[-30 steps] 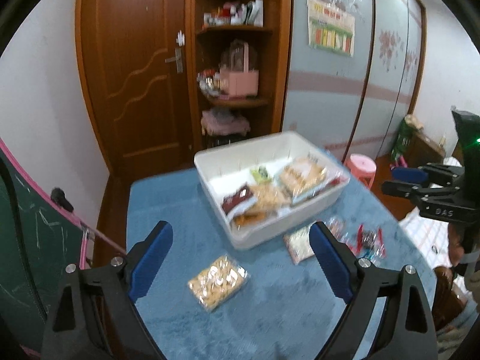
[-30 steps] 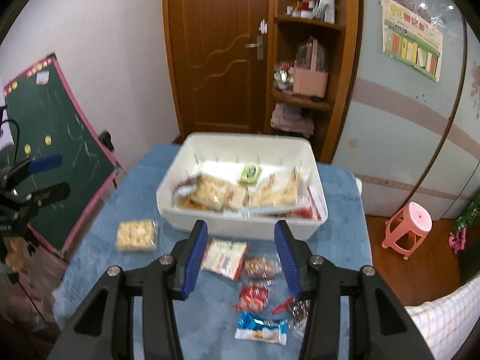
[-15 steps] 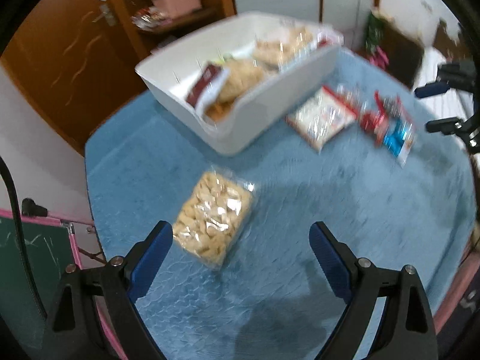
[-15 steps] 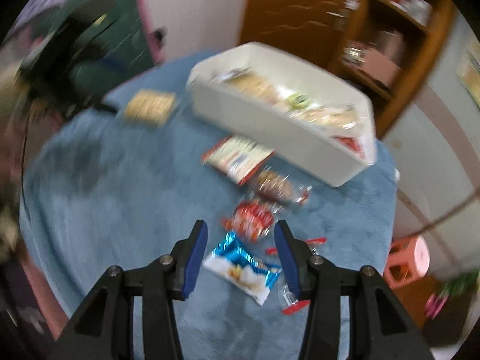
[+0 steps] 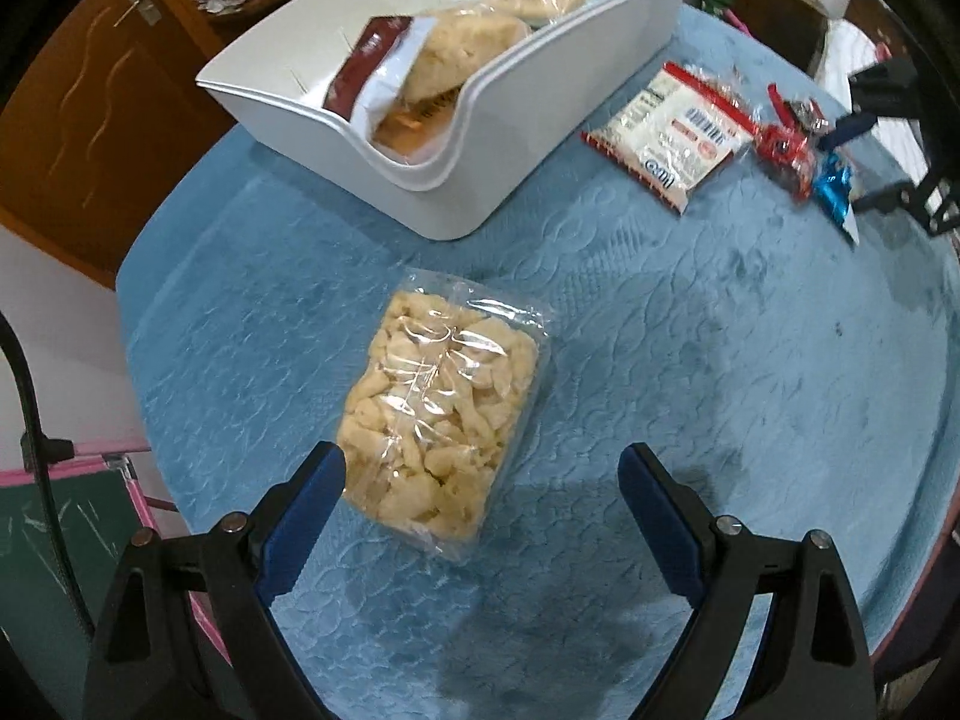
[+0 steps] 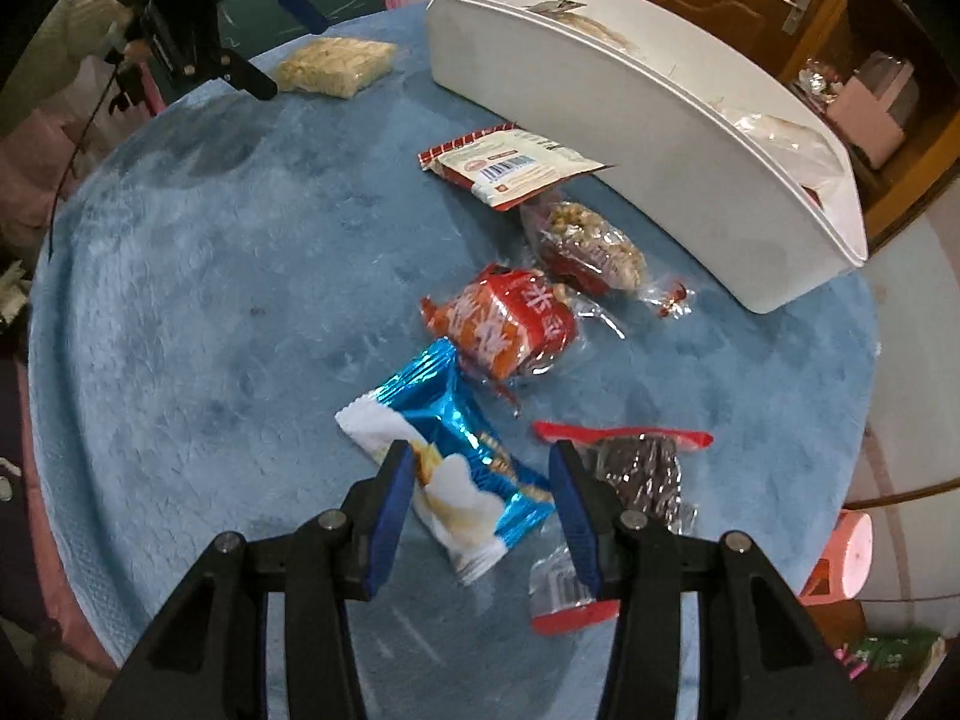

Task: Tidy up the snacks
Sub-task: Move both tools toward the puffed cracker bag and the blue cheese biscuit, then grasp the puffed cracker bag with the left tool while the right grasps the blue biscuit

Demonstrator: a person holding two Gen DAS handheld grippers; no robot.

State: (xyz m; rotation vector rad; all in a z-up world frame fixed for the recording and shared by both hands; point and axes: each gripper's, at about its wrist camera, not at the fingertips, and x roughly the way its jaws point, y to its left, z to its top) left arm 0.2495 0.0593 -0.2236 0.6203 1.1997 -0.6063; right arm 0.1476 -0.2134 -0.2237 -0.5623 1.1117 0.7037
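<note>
Left wrist: left tool (image 5: 480, 480) wide apart over clear bag (image 5: 441, 426), lined up to grab. Right tool (image 6: 480, 468) part-open, straddling blue pack (image 6: 456, 456). Bin (image 5: 528, 90) waits on worktop (image 5: 720, 360).

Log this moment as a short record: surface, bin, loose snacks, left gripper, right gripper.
surface: round table under a blue cloth
bin: white bin, already holding several snack packs
loose snacks: clear pack of pale puffs; red-and-white packet; nut bag; red packet; blue foil packet; dark snack bag
left gripper: open, over the near end of the puff pack, gripping nothing
right gripper: open, straddling the blue foil packet, pads not pressing
</note>
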